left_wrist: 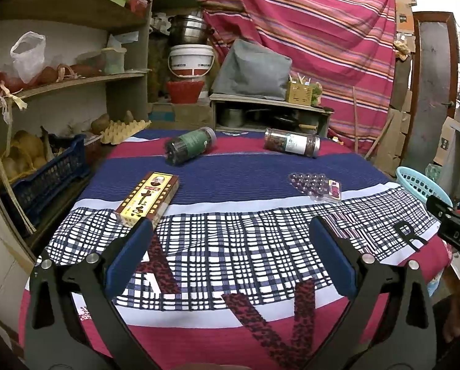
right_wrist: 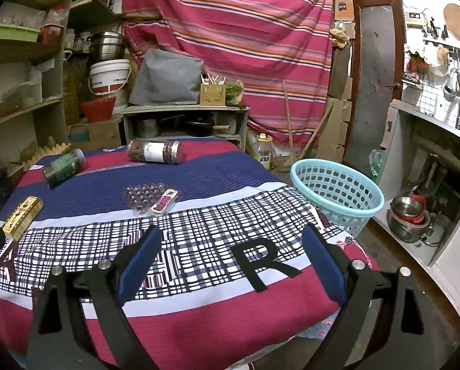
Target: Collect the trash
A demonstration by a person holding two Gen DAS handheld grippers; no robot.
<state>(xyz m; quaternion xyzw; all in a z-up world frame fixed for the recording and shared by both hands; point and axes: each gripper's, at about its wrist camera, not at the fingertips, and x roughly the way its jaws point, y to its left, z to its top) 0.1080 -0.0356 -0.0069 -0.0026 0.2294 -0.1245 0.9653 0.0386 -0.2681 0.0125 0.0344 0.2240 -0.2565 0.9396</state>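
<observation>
Trash lies scattered over a worktop covered in a striped and checked cloth. The left gripper hovers over the near part of the cloth with its blue-padded fingers wide apart and nothing between them. Just beyond its left finger lies a yellow box, its near end almost at the fingertip. Farther ahead, between the two fingers, a dark jar with a green label lies on its side. Ahead of the right finger sits a clear blister tray, and beyond that a second jar with a white label, also on its side.

The right gripper likewise hangs over the cloth, fingers spread and empty, with a black letter R on the cloth between them. The blister tray is ahead of its left finger; the yellow box is far off to the left. A light blue basket stands beyond the right finger, beside the worktop's edge.
</observation>
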